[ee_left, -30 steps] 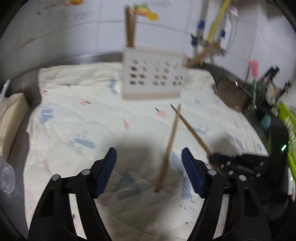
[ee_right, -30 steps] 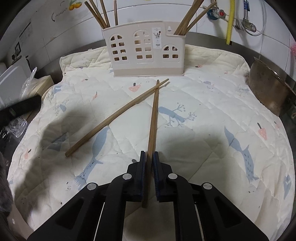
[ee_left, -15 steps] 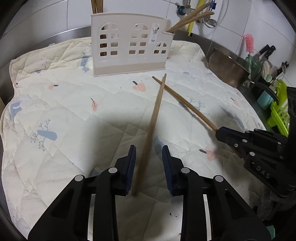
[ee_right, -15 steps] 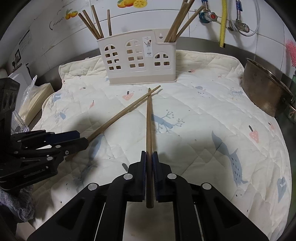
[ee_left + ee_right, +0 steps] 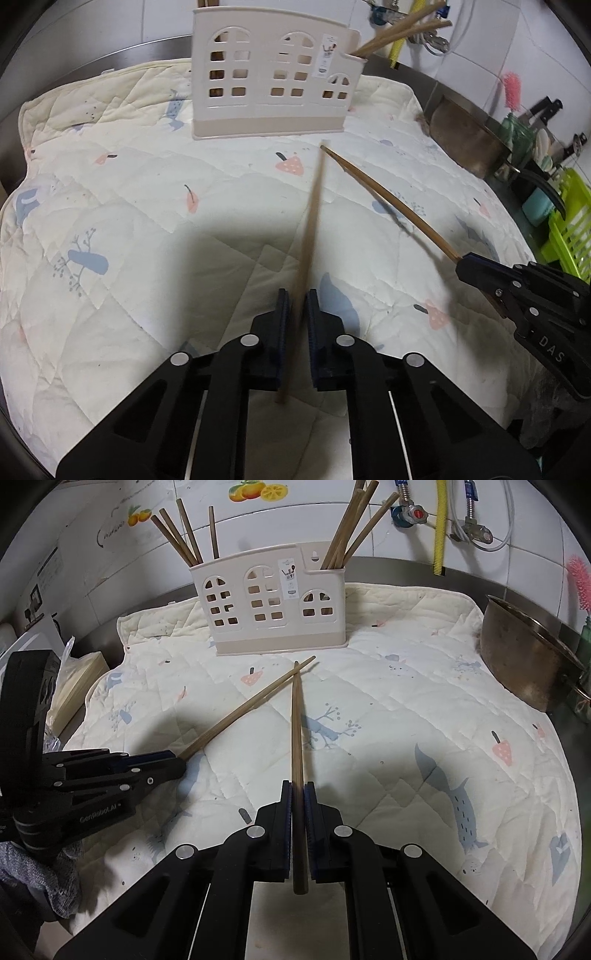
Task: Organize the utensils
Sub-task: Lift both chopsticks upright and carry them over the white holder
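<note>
Now 2 grippers each clamp 1 chopstick: the left gripper pinches the left chopstick, the right gripper the right chopstick. Both tips cross above the quilted mat, just before the holder, which keeps 4 chopsticks in its left compartment.

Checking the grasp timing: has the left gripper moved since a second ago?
Yes. The left gripper has advanced toward the utensil holder and shut on a chopstick.
</note>
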`<state>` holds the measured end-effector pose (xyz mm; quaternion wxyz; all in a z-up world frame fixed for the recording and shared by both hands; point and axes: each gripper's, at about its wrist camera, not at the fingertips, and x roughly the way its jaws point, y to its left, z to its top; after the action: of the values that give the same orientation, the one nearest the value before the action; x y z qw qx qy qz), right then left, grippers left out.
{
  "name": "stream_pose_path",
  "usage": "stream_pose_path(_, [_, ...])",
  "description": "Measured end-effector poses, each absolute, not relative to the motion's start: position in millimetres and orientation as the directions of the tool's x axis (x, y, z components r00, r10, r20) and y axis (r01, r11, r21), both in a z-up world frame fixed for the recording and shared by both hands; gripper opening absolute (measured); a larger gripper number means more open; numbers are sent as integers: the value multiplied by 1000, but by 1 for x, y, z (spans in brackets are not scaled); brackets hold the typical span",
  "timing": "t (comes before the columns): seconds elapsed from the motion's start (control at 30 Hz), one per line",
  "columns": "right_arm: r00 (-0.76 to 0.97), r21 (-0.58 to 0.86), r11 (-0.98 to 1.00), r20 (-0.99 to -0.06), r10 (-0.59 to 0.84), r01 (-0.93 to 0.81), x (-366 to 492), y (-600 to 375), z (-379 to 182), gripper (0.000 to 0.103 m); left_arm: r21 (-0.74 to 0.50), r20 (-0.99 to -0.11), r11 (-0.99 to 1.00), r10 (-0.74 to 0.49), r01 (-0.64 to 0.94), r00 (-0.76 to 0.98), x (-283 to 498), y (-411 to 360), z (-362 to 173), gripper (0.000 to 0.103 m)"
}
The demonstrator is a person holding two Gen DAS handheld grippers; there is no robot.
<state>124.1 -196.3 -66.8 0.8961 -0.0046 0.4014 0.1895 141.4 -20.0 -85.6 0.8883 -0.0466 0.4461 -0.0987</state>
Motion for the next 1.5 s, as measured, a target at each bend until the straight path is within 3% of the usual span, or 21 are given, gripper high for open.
stream_pose_path(0.3, [643,130,929,-688,336,-346,121,-203,-47,6,-173,-704,973,-232,155,672,127,-19,-35,6])
stream_pose_path(0.77, [712,95,905,-586,387,-414,129,-202,26,7,-168,-605,970,-244,178,758,129,-7,37,6])
stream_pose_path(1.2, [673,98,862,-583,455,-498,170,-205,104,7,-130,-597,970,-241,204,765,162,-8,79,6])
stream_pose_path(1.5, [667,97,855,-583,464,-510,199,-211,153,7,-81,-517,972,-230,221,824,181,-9,141,6])
